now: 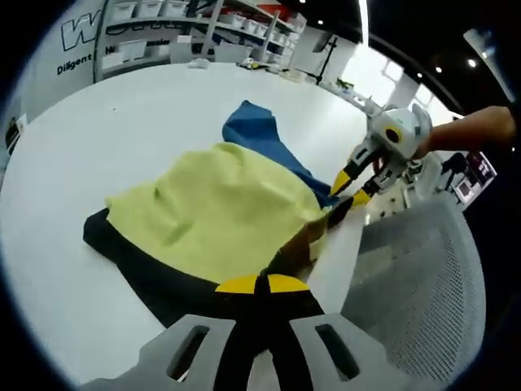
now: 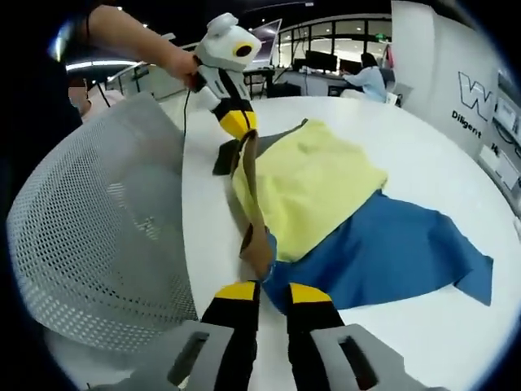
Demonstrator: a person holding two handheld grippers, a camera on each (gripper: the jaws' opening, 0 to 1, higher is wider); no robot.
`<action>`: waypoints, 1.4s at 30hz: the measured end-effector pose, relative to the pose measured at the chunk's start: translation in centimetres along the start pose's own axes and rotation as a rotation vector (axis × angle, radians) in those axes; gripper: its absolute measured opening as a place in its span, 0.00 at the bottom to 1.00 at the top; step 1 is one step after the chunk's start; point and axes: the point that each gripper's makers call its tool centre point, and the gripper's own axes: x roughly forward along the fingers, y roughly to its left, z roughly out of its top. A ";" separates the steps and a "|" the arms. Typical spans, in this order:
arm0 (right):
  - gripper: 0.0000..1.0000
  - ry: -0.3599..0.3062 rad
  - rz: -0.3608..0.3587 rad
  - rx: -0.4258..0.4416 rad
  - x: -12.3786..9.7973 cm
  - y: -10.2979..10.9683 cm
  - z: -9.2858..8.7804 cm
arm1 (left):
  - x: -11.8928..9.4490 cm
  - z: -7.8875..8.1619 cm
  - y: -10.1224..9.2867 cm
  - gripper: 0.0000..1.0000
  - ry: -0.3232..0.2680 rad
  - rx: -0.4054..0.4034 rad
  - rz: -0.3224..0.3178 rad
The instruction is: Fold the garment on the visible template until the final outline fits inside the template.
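A garment with a yellow panel (image 1: 220,204), a blue part (image 1: 256,134) and a dark hem (image 1: 155,281) lies bunched on the white table (image 1: 106,122). My left gripper (image 1: 260,285) is shut on the dark hem at the near edge. My right gripper (image 1: 354,186) comes in from the right, pinching the same edge. In the right gripper view the yellow panel (image 2: 313,183) lies over the blue part (image 2: 391,252). A brownish edge strip (image 2: 254,204) is lifted and stretched from my right gripper (image 2: 273,293) up to the left gripper (image 2: 238,124).
A grey mesh chair back (image 1: 415,269) (image 2: 106,228) stands right against the table edge beside both grippers. A person's hand (image 1: 480,130) and arm (image 2: 138,37) hold the grippers. Shelving (image 1: 187,32) stands beyond the table, and a seated person (image 2: 370,77) is at a far desk.
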 end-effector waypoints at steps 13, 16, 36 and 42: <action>0.00 -0.037 0.100 0.182 -2.7 1.2 0.8 | -2.3 -1.8 -2.7 0.00 0.055 -0.054 -0.149; 0.00 -0.050 0.151 0.238 -3.6 1.8 1.5 | -3.0 -1.8 -2.8 0.00 0.053 -0.052 -0.163; 0.00 -0.142 0.200 0.150 -10.4 -1.9 12.0 | -8.5 6.3 -3.2 0.00 -0.047 0.016 -0.287; 0.00 -0.167 0.095 0.106 -10.4 -6.0 15.5 | -9.1 9.9 -0.7 0.00 -0.107 0.031 -0.242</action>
